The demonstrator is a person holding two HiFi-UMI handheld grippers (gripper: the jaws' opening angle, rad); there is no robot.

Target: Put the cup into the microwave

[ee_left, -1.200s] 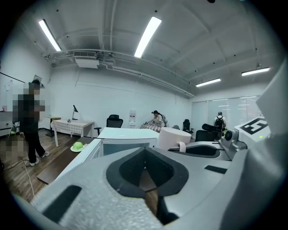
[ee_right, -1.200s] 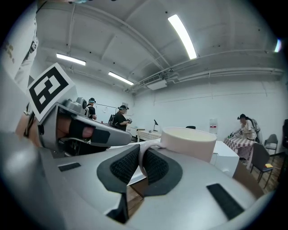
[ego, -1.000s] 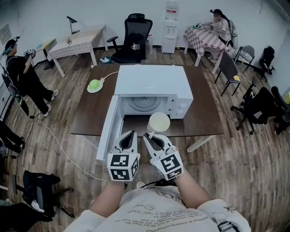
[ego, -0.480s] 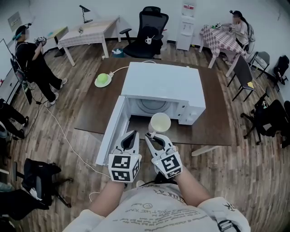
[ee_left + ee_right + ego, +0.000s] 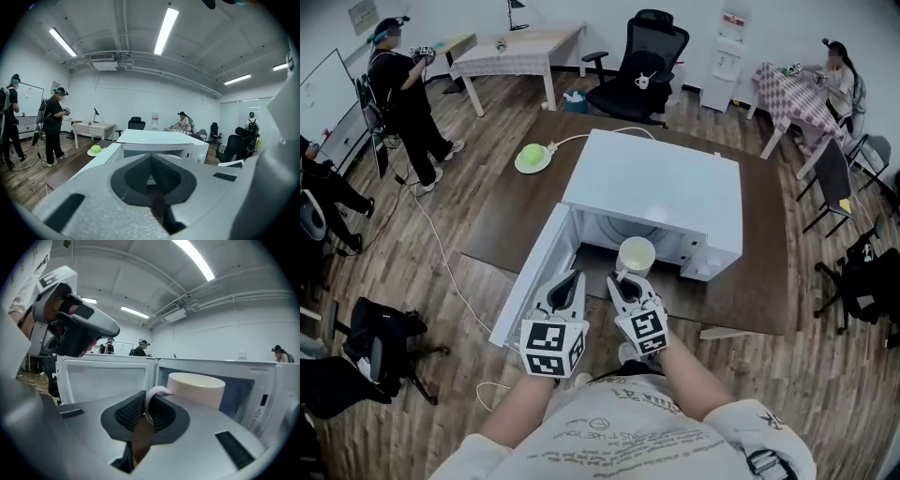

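Note:
A cream cup [image 5: 636,256] hangs by its handle from my right gripper [image 5: 621,279], which is shut on that handle; in the right gripper view the cup [image 5: 196,388] stands upright just past the jaws [image 5: 151,405], before the cavity. The white microwave [image 5: 666,192] sits on a brown table [image 5: 520,206] with its door [image 5: 530,275] swung open to the left. My left gripper [image 5: 572,278] hovers beside the right one, near the door's lower edge, shut with nothing in it. In the left gripper view the microwave [image 5: 159,140] lies ahead.
A green dome-shaped thing [image 5: 532,157] with a white cord lies on the table's far left. Office chairs [image 5: 647,58], tables and several people stand around the room. A cable trails over the wooden floor at the left.
The head view has shifted, so the microwave now sits further right and turned. Both grippers keep their pose, the cup still held in front of the open cavity.

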